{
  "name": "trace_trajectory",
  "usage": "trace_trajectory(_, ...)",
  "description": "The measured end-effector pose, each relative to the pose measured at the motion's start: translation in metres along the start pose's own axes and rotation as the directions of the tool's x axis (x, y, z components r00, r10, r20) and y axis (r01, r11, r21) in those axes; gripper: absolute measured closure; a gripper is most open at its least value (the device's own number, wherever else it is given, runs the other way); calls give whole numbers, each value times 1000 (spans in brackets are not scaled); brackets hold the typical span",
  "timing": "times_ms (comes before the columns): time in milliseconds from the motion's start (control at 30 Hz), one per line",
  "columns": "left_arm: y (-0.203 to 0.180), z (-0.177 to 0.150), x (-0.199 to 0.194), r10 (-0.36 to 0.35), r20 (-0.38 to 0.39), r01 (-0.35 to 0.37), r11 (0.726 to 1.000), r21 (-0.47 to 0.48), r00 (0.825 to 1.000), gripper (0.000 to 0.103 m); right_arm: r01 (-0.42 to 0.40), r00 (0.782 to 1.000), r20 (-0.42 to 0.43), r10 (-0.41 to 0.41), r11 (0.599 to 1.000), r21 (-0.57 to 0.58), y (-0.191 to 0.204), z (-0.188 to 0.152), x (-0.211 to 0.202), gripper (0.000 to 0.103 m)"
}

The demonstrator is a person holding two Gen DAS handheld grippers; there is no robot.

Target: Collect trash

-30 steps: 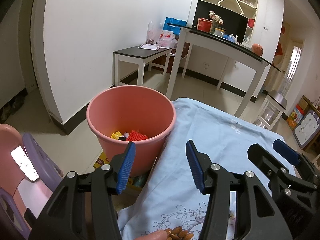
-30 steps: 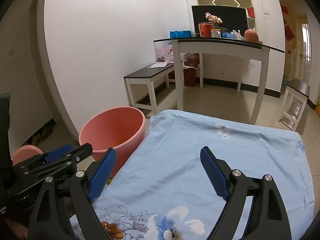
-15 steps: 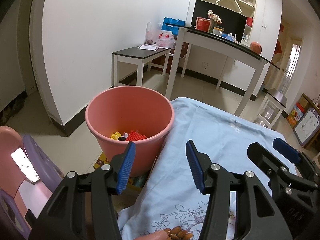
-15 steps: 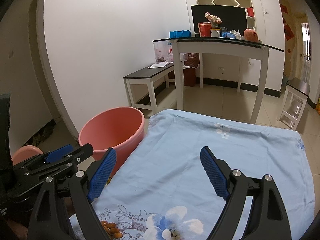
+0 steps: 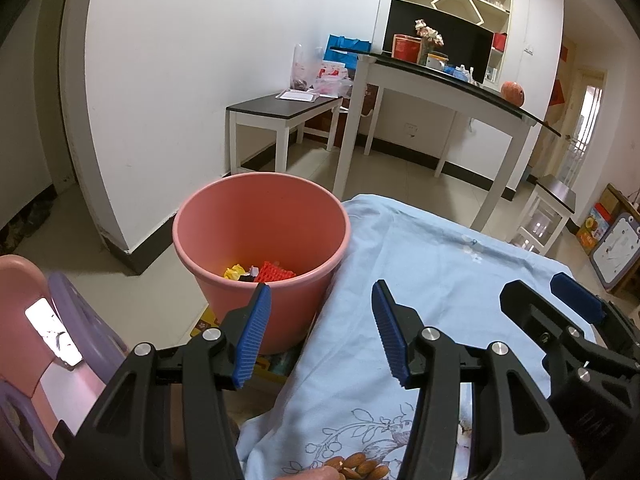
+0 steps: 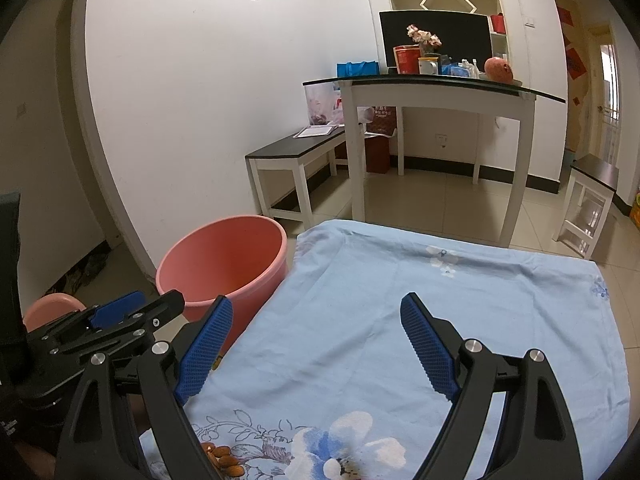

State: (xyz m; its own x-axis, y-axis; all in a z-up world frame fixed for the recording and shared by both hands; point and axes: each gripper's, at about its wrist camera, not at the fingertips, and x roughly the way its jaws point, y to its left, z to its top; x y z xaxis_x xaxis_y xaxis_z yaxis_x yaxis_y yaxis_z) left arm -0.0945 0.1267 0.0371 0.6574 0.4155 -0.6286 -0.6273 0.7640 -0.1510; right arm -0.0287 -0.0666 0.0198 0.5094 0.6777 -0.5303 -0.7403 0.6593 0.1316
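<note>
Pale blue floral cloth [image 5: 432, 280] covers the desk; in the left wrist view the left hand-held gripper [image 5: 320, 332] gapes wide and empty beside the pink bucket [image 5: 224, 220] holding trash [image 5: 260, 273]. In the right wrist view, the right hand-held gripper [image 6: 316, 344] hangs wide, empty, over cloth; almonds [image 6: 222, 456] lie below.

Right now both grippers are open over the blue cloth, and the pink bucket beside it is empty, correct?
Not quite. The pink bucket is not empty: the left wrist view shows yellow and red trash at its bottom. Both the left gripper and right gripper are open.
</note>
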Motion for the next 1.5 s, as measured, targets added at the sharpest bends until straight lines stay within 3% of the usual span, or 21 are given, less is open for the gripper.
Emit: trace_trajectory(1500, 22, 1, 14, 38, 6, -38, 999, 33, 999, 50, 6, 1000, -21, -6, 1000, 19, -4, -9, 5, 19)
